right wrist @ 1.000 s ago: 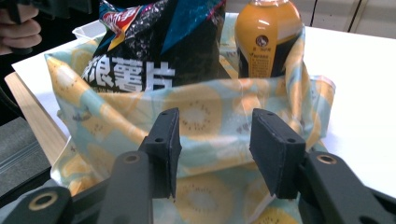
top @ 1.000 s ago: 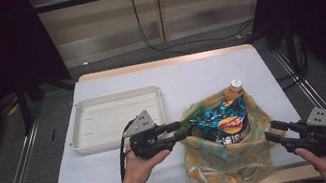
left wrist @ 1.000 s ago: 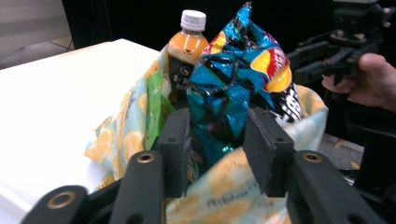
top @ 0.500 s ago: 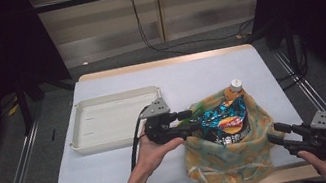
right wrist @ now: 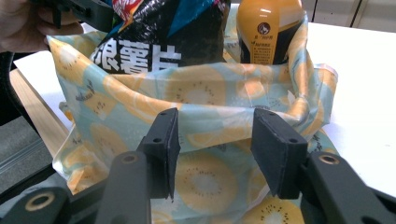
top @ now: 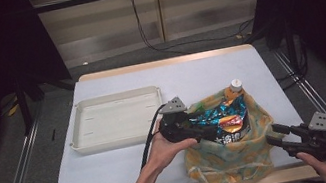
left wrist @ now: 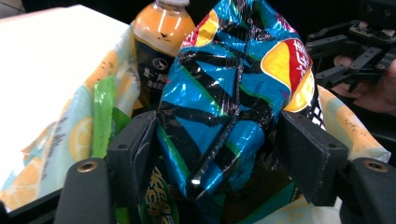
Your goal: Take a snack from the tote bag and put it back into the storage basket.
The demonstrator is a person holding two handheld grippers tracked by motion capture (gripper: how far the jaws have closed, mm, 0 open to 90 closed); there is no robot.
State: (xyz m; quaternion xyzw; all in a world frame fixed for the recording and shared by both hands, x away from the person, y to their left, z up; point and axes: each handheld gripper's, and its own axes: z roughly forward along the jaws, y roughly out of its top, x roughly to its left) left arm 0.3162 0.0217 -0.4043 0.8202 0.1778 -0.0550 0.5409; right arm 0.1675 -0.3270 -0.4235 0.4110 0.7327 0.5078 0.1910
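A cream tray (top: 115, 120) lies on the white table (top: 113, 166), well to the left of the left gripper (top: 198, 133). That gripper reaches into the mouth of the fruit-print bag (top: 234, 160). Its jaws have just been opening; the blue chip packet (left wrist: 229, 107) stands between them, the left pad at the foil's edge, the right pad just clear of it. Beyond the packet, away from the jaws, an orange drink bottle (left wrist: 161, 42) stands upright in the bag. Further right, the right gripper (top: 280, 134) points at the bag's near wall. In the right gripper view (right wrist: 215, 140) its jaws stand apart with the bag's rim fold between them; I cannot tell whether the pads touch the fabric.
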